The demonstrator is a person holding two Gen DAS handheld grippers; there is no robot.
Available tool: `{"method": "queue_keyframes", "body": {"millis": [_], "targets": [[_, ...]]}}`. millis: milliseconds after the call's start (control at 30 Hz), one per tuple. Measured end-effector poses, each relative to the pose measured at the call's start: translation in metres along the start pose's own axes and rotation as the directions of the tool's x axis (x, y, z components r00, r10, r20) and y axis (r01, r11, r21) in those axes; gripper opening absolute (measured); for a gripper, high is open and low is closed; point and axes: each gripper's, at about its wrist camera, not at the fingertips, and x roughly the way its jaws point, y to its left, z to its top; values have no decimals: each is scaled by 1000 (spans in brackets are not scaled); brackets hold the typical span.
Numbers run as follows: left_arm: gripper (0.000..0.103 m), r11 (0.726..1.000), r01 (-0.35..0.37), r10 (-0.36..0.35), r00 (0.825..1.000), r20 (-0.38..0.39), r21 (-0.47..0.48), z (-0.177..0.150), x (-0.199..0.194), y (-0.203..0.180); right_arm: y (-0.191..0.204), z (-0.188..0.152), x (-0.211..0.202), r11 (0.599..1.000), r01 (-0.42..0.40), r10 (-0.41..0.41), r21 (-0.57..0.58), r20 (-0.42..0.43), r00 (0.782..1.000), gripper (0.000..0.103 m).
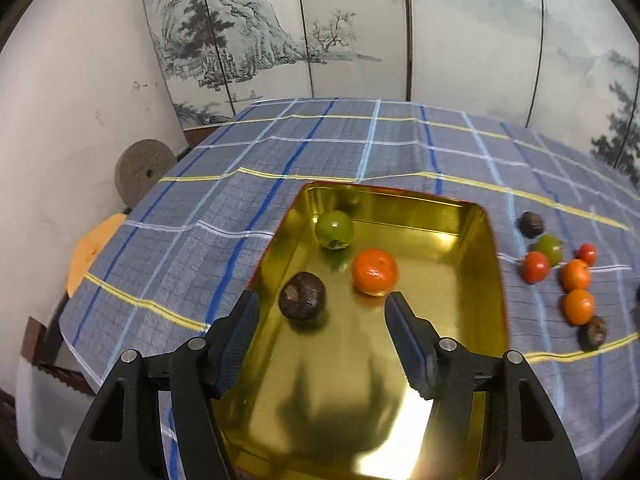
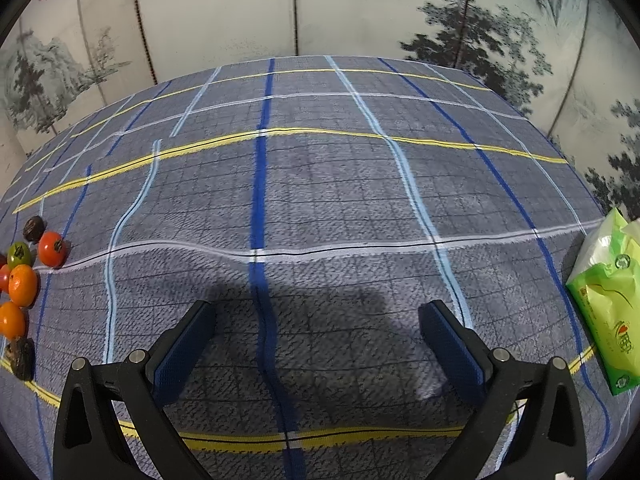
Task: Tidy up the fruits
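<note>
A gold metal tray (image 1: 472, 224) lies on the checked tablecloth and holds a green fruit (image 1: 334, 229), an orange fruit (image 1: 375, 272) and a dark brown fruit (image 1: 302, 297). My left gripper (image 1: 322, 306) hangs open above the tray's near half, its jaws apart with nothing between them; the brown fruit lies just beyond its left finger. To the tray's right, several loose fruits rest on the cloth: red (image 1: 535, 267), green (image 1: 549, 249), orange (image 1: 578, 306) and dark brown (image 1: 531, 224). My right gripper (image 2: 318, 320) is open over bare cloth, with the same fruit cluster (image 2: 22, 284) at its far left.
A green tissue pack (image 2: 608, 296) lies at the table's right edge. A painted folding screen (image 1: 280, 32) stands behind the table. Left of the table, a round grey stone disc (image 1: 144, 170) leans on the wall beside an orange stool (image 1: 90, 250).
</note>
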Motion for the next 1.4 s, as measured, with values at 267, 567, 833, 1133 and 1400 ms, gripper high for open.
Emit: {"method": "queue_keyframes", "body": {"millis": [267, 567, 833, 1133, 1400], "targets": [[69, 999, 38, -39, 999, 31, 35, -11, -33, -14, 56, -3, -47, 935, -340, 345, -102, 43, 937, 86], [72, 996, 76, -78, 996, 38, 44, -20, -49, -19, 199, -20, -72, 740, -549, 516, -389, -196, 834, 59], [72, 996, 72, -74, 997, 26, 47, -26, -48, -12, 218, -20, -46, 760, -536, 477, -369, -243, 844, 56], [72, 998, 60, -60, 998, 29, 3, -28, -49, 5, 228, -18, -38, 759, -542, 482, -360, -250, 840, 31], [72, 999, 12, -11, 999, 33, -36, -33, -55, 29, 272, -10, -92, 638, -663, 619, -392, -251, 744, 31]]}}
